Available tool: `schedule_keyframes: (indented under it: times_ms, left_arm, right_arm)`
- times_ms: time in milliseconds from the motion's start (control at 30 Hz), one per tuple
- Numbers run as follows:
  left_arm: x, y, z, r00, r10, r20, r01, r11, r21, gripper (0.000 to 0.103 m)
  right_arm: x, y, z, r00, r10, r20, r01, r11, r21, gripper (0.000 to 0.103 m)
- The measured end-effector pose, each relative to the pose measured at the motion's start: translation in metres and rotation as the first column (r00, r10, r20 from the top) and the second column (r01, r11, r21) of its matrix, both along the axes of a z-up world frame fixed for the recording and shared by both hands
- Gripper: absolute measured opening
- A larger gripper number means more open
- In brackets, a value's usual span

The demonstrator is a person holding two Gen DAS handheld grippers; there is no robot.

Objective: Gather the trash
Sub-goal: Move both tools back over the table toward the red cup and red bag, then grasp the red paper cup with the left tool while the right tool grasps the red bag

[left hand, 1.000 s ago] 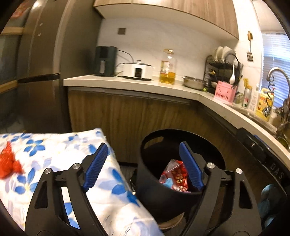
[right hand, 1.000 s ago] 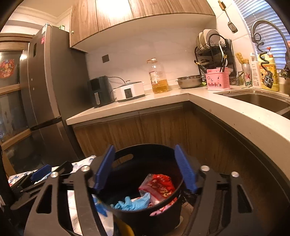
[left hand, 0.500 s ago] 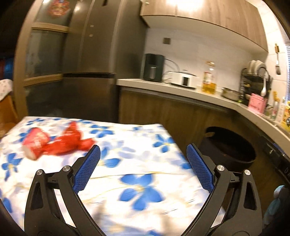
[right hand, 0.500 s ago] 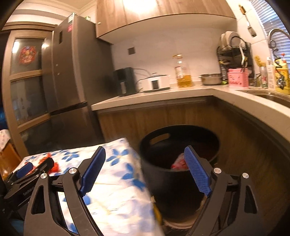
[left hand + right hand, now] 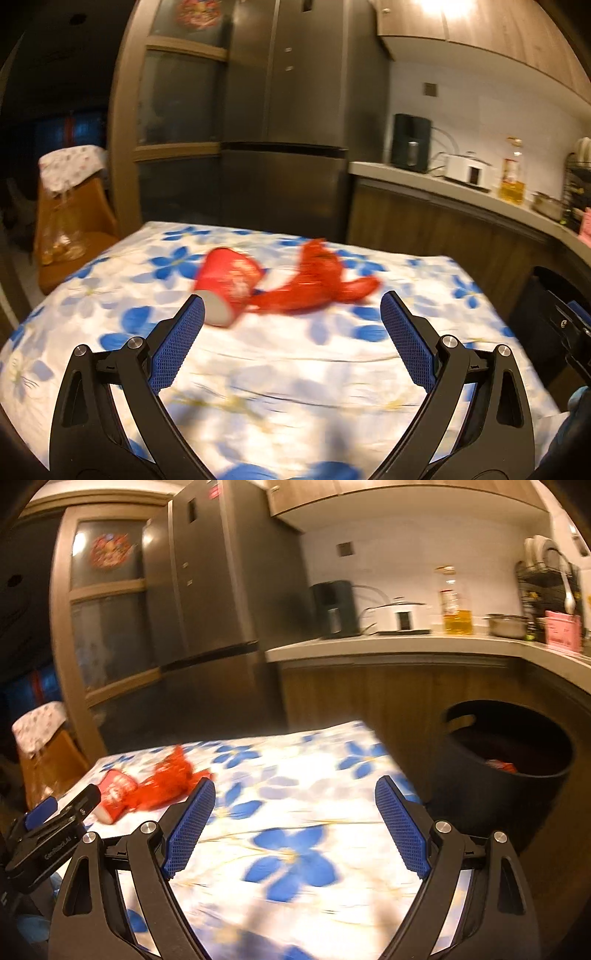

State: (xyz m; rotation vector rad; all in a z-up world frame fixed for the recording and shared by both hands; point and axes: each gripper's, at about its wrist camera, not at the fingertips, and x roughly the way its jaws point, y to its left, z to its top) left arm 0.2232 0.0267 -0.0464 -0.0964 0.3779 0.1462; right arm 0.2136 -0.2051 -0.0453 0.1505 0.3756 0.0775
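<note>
Swung away from black bin (image 5: 506, 760) toward the floral tabletop (image 5: 295, 369). Left gripper (image 5: 291, 339) and right gripper (image 5: 295, 827) both spread wide, empty. Red cup (image 5: 229, 284) and red wrapper (image 5: 317, 280) lying mid-tabletop, toward far edge. Next pickup pending.

We see our left gripper (image 5: 291, 332) as a glossy black frame with two forked arms, each carrying a blue cross-hatched pad (image 5: 177, 350) and round silver screws (image 5: 135, 342) just behind that pad. Our right gripper (image 5: 293, 823) has the same build. In the right wrist view, the left gripper's black side bears small pale lettering, too blurred to read.
</note>
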Motion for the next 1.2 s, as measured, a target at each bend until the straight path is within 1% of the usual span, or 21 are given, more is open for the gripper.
schedule_keyframes:
  times_ms: [167, 433, 533, 600, 633, 733, 833, 967, 1000, 1067, 1100, 1133, 1167, 1200]
  left_arm:
    - [0.014, 0.035, -0.004, 0.998, 0.059, -0.008, -0.059, 0.998, 0.000, 0.094]
    - [0.044, 0.063, -0.011, 0.997, 0.069, -0.042, -0.070, 0.997, -0.039, 0.094]
    - [0.057, 0.070, -0.015, 0.994, 0.071, -0.077, -0.075, 0.996, -0.051, 0.094]
    - [0.064, 0.072, -0.020, 0.992, 0.065, -0.105, -0.073, 0.995, -0.068, 0.094]
    - [0.068, 0.076, -0.022, 0.990, 0.076, -0.123, -0.086, 0.993, -0.080, 0.094]
    - [0.077, 0.090, -0.028, 0.983, 0.084, -0.161, -0.107, 0.984, -0.143, 0.094]
    - [0.085, 0.099, -0.036, 0.978, 0.075, -0.196, -0.112, 0.976, -0.187, 0.090]
    - [0.092, 0.104, -0.043, 0.976, 0.047, -0.213, -0.094, 0.971, -0.220, 0.088]
    - [0.093, 0.104, -0.044, 0.975, 0.044, -0.218, -0.093, 0.971, -0.221, 0.087]
    - [0.098, 0.104, -0.046, 0.972, 0.033, -0.234, -0.087, 0.970, -0.226, 0.077]
    - [0.100, 0.104, -0.048, 0.970, 0.021, -0.243, -0.079, 0.970, -0.230, 0.075]
    - [0.101, 0.103, -0.049, 0.969, 0.008, -0.245, -0.068, 0.969, -0.237, 0.070]
    - [0.101, 0.104, -0.050, 0.969, 0.001, -0.246, -0.063, 0.968, -0.242, 0.067]
    - [0.101, 0.105, -0.051, 0.969, -0.005, -0.248, -0.059, 0.966, -0.250, 0.062]
  right_arm:
    - [0.024, 0.046, -0.011, 0.997, 0.068, -0.027, -0.068, 0.998, -0.005, 0.086]
    - [0.059, 0.098, -0.017, 0.991, 0.125, -0.056, -0.127, 0.992, -0.023, 0.086]
    - [0.073, 0.111, -0.018, 0.989, 0.133, -0.061, -0.135, 0.990, -0.029, 0.086]
    - [0.082, 0.119, -0.019, 0.988, 0.137, -0.065, -0.139, 0.990, -0.036, 0.084]
    - [0.088, 0.123, -0.019, 0.988, 0.138, -0.068, -0.140, 0.989, -0.037, 0.083]
    - [0.100, 0.132, -0.022, 0.986, 0.146, -0.075, -0.150, 0.988, -0.039, 0.083]
    - [0.110, 0.140, -0.025, 0.985, 0.151, -0.081, -0.156, 0.986, -0.060, 0.080]
    - [0.122, 0.143, -0.032, 0.979, 0.170, -0.114, -0.177, 0.983, -0.054, 0.076]
    - [0.124, 0.144, -0.033, 0.978, 0.172, -0.118, -0.180, 0.982, -0.056, 0.074]
    - [0.128, 0.148, -0.033, 0.976, 0.181, -0.122, -0.190, 0.980, -0.062, 0.072]
    - [0.129, 0.150, -0.034, 0.975, 0.185, -0.124, -0.194, 0.979, -0.064, 0.071]
    - [0.131, 0.152, -0.035, 0.973, 0.190, -0.130, -0.199, 0.978, -0.065, 0.069]
    - [0.134, 0.153, -0.036, 0.971, 0.194, -0.139, -0.205, 0.977, -0.065, 0.066]
    - [0.135, 0.154, -0.038, 0.969, 0.197, -0.147, -0.208, 0.976, -0.065, 0.062]
